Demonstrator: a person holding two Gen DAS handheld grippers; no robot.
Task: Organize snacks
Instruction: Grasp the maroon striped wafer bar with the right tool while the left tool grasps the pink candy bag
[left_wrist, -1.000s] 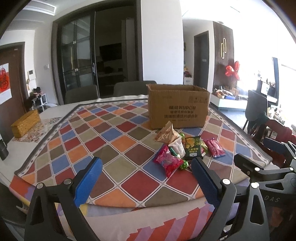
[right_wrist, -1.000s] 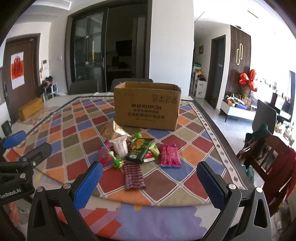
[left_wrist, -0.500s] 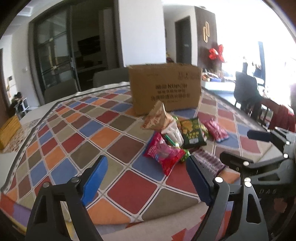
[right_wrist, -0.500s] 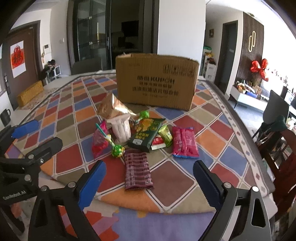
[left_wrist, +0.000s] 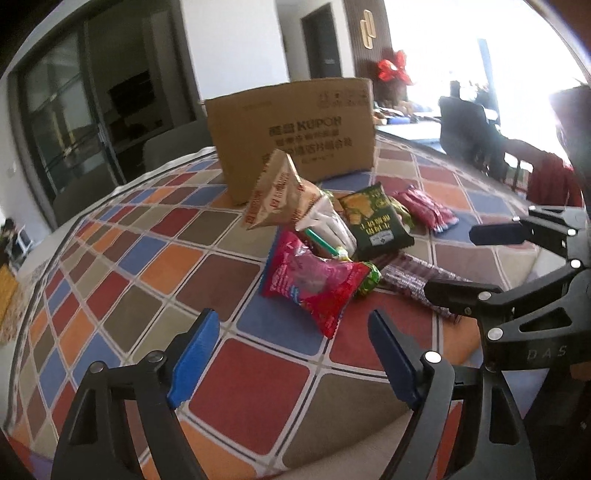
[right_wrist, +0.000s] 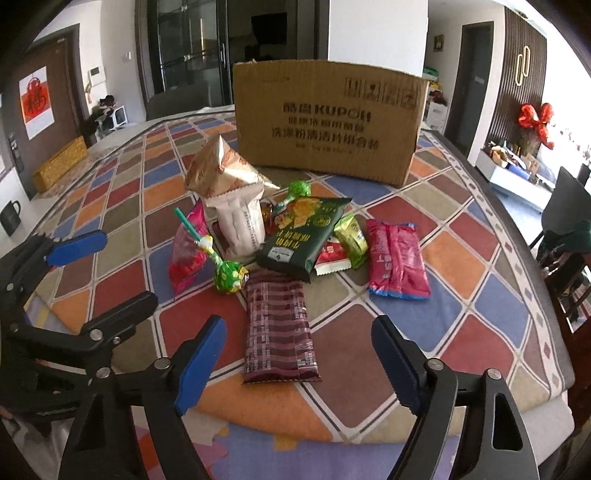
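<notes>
Lying flat, the maroon plaid snack packet (right_wrist: 279, 328) looks glossy, crinkled.

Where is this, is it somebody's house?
Probably yes, a home's dining room: a table under a checkered cloth, chairs around it, a red door poster, and snacks before a box.
</notes>
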